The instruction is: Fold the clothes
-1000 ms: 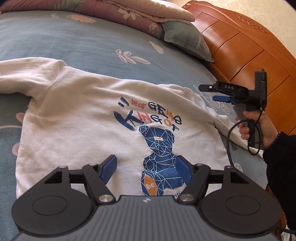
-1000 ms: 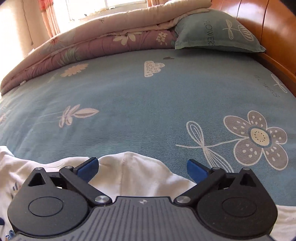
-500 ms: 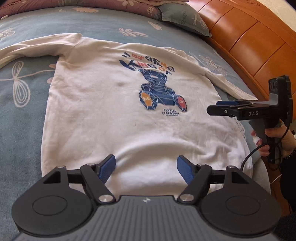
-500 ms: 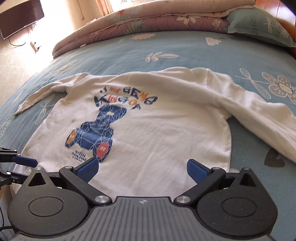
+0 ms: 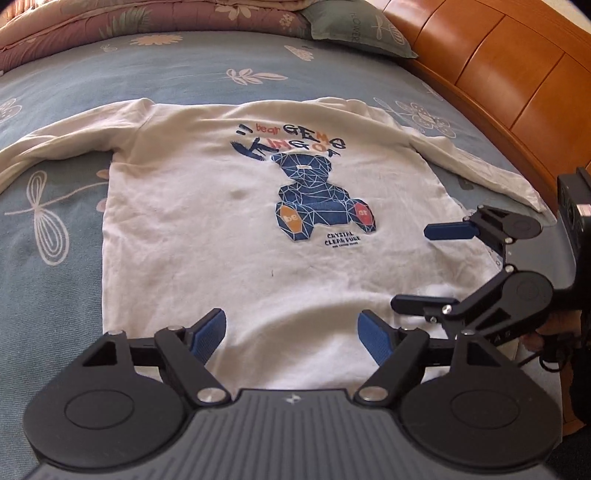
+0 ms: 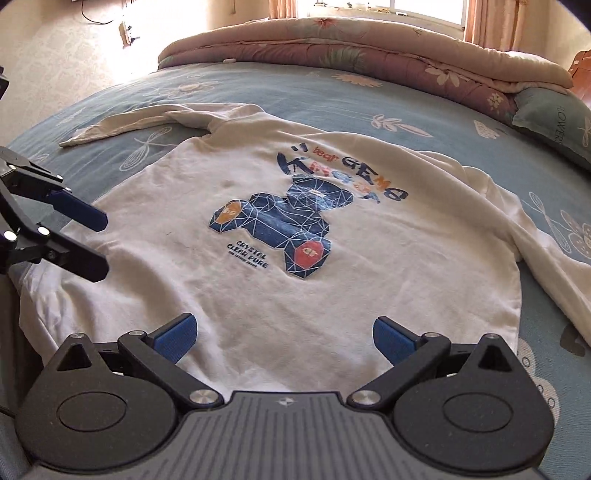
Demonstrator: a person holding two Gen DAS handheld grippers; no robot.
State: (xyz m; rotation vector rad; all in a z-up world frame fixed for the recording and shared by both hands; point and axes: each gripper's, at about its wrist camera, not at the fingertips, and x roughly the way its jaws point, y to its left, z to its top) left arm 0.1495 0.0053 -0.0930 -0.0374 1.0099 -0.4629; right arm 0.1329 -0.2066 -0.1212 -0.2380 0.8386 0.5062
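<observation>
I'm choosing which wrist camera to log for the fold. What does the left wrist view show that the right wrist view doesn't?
Only the left wrist view shows the wooden headboard and the right gripper, open beside the hem. Only the right wrist view shows the window, the floor and the left gripper, open. Both show the white sweatshirt spread flat, print up, on the blue bedsheet, plus the rolled quilt and pillow.

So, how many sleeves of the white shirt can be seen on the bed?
2. One sleeve lies stretched toward the far left in the right wrist view; the other sleeve runs down the right side.
</observation>
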